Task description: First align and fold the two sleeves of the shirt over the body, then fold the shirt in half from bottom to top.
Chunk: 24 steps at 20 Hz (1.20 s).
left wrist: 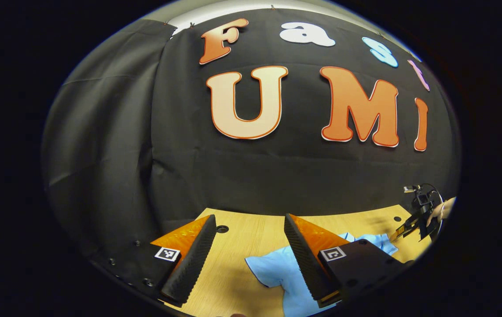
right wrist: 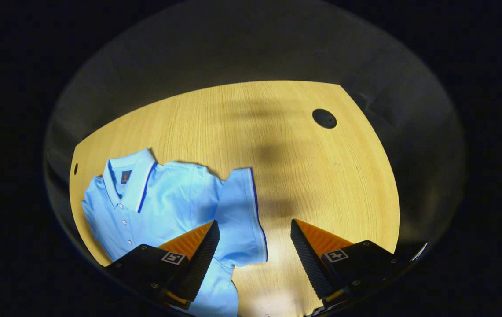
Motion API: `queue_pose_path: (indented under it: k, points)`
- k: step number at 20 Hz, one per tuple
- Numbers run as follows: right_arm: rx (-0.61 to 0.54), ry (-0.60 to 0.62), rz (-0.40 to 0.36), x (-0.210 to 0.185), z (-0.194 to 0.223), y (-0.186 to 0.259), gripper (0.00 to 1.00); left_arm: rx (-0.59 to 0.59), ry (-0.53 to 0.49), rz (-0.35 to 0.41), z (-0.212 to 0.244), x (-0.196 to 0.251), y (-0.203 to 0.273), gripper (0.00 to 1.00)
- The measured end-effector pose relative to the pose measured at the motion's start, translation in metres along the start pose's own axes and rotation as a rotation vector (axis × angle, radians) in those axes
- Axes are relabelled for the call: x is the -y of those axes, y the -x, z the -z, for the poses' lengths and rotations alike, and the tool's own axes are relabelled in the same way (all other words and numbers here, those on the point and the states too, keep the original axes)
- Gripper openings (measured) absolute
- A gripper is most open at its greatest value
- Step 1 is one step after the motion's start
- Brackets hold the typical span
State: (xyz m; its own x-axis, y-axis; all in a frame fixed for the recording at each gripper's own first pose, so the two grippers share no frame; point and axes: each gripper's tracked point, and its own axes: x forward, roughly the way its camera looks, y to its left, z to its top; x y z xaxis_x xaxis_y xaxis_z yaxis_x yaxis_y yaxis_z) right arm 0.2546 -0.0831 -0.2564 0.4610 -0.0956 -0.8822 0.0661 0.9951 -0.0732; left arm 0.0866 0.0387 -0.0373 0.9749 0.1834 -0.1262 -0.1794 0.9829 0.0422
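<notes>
A light blue polo shirt [right wrist: 167, 198] lies flat on the wooden table [right wrist: 312, 176], collar toward the far left, buttons up. One short sleeve [right wrist: 242, 215] with a dark and white trimmed cuff spreads out to the right. My right gripper [right wrist: 255, 253] hovers open above that sleeve's cuff, nothing between its fingers. In the left gripper view the shirt [left wrist: 277, 268] shows as a crumpled blue edge on the table. My left gripper [left wrist: 246, 257] is open over bare wood just left of that edge. The right gripper [left wrist: 413, 222] and a hand holding it appear far right.
Round cable holes sit in the table top [right wrist: 324, 118] [left wrist: 222, 229]. The black booth cloth [left wrist: 233, 167] hangs right behind the table's far edge. Bare wood stretches to the right of the shirt.
</notes>
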Motion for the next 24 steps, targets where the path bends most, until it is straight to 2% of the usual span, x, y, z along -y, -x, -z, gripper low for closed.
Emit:
queue_pose_path:
  k: [2,3,11,14,17,18,20,21,22,23,24]
  points:
    - [-0.018,0.013,0.006,0.001,0.002,-0.006,1.0,0.005,-0.012,-0.025,-0.001,-0.006,0.001,1.0]
    - [-0.03,0.016,0.005,0.001,0.004,-0.008,0.98,0.005,-0.015,-0.029,0.0,-0.007,0.001,1.0]
    - [-0.106,0.009,-0.016,-0.004,0.018,-0.026,0.98,-0.023,-0.016,-0.049,0.013,-0.012,0.005,1.0]
    - [-0.129,-0.005,-0.024,-0.005,0.021,-0.028,0.97,-0.009,-0.017,-0.085,0.011,-0.02,0.011,1.0]
    - [-0.124,-0.001,-0.024,-0.005,0.019,-0.027,0.91,-0.014,-0.007,-0.098,0.013,-0.022,0.014,1.0]
    - [-0.124,0.004,-0.027,-0.006,0.02,-0.027,0.82,-0.017,0.0,-0.099,0.015,-0.022,0.015,1.0]
    - [-0.113,0.032,-0.037,-0.007,0.02,-0.028,0.74,-0.03,0.004,-0.113,0.018,-0.024,0.02,1.0]
    - [-0.106,0.044,-0.042,-0.007,0.018,-0.028,0.58,-0.031,0.007,-0.12,0.018,-0.026,0.023,1.0]
    - [-0.104,0.048,-0.045,-0.005,0.018,-0.027,0.5,-0.032,0.012,-0.128,0.02,-0.027,0.025,1.0]
    - [-0.104,0.042,-0.048,-0.004,0.017,-0.026,0.46,-0.033,0.018,-0.135,0.019,-0.029,0.028,1.0]
    - [-0.107,0.035,-0.053,-0.004,0.018,-0.025,0.33,-0.032,0.027,-0.142,0.021,-0.029,0.032,1.0]
